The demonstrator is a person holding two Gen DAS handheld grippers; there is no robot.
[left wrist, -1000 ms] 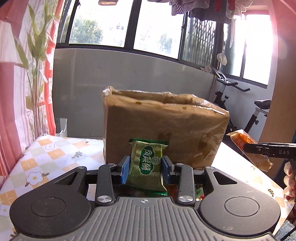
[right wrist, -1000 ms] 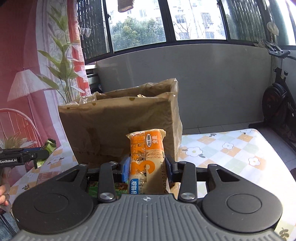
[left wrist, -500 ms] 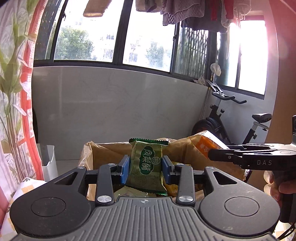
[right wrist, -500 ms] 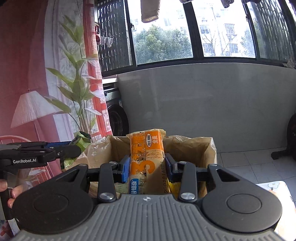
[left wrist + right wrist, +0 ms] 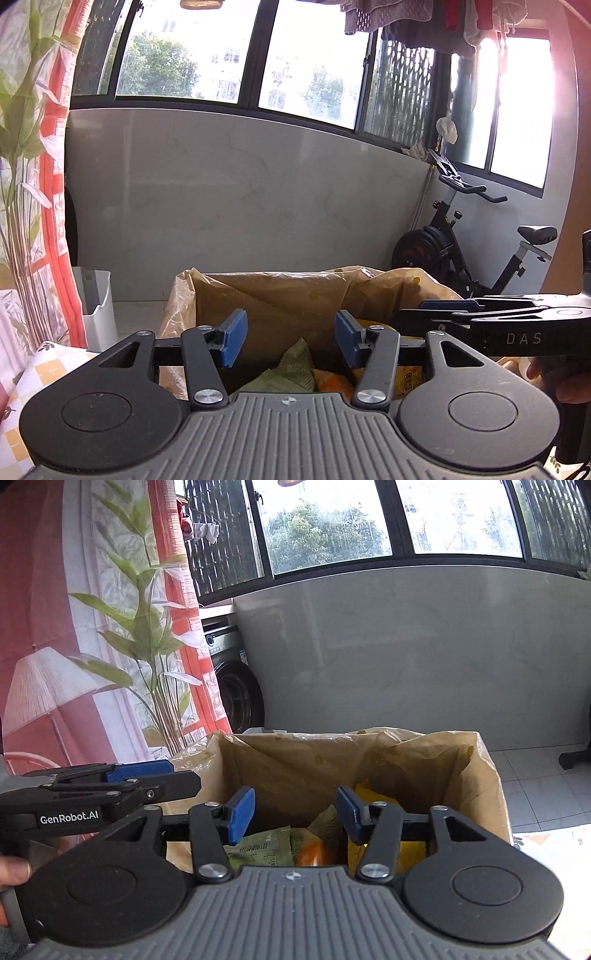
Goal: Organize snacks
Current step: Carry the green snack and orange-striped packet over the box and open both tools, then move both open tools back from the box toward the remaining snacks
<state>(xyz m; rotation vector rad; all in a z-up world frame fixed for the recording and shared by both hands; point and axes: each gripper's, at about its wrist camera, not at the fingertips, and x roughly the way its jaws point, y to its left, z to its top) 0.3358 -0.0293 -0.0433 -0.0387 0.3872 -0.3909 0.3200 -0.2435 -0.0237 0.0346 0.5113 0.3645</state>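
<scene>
Brown cardboard box point(image 5: 280, 295), lined with crinkled translucent plastic that folds over the rim; open top, rectangular. Inside: a soft green foil packet point(image 5: 262, 845), creased and lying flat; a glossy orange packet point(image 5: 314, 853) beside it; yellow wrappers point(image 5: 410, 849) at the right wall. Box stands on a desk point(image 5: 40, 365) with a checked floral cloth.

Left gripper point(image 5: 290, 336): matte black fingers with blue ribbed pads point(image 5: 233, 332), poised over the box mouth, tilted slightly down. Jaws are opening, nothing between them; the snacks lie below in the box.

Right gripper point(image 5: 294, 814): same build, also above the box opening and angled downward, alongside the left one. Jaws opening, gap empty; green and orange packets lie loose beneath.

Fingertips point(image 5: 13, 871) of the person's left hand show at its handle.
</scene>
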